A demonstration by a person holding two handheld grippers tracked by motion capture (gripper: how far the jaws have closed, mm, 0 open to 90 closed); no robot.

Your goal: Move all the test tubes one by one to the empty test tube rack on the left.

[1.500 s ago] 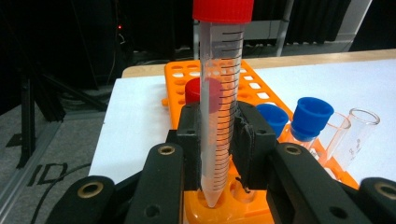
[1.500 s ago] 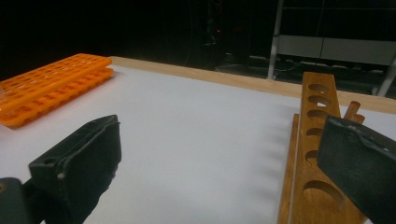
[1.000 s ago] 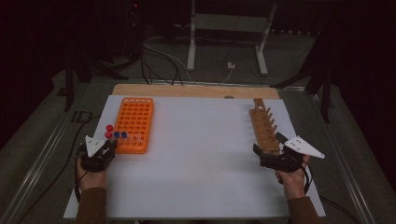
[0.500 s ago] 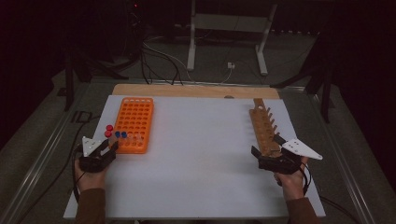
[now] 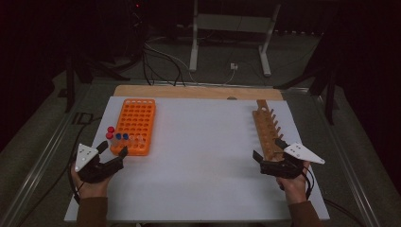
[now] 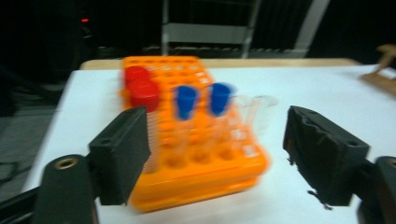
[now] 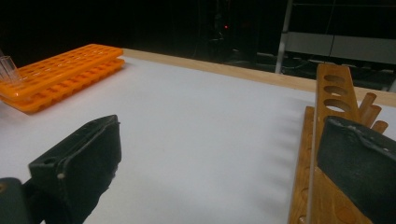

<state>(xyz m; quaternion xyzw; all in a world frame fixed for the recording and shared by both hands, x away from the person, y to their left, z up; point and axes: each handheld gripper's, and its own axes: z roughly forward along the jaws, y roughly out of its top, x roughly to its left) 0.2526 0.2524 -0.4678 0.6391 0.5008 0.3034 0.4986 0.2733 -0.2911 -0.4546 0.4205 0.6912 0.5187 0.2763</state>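
The left gripper [image 5: 112,150] is backing toward the near left, its jaws having just been opening; they are standing spread with nothing between them, so a tube looks freshly released. The capped tubes [image 6: 201,100] are standing upright, long axis vertical, in the near end of the orange rack [image 5: 135,125], which runs near to far. The right gripper [image 5: 269,150] is waiting, jaws spread and empty, beside the wooden rack [image 5: 265,127].
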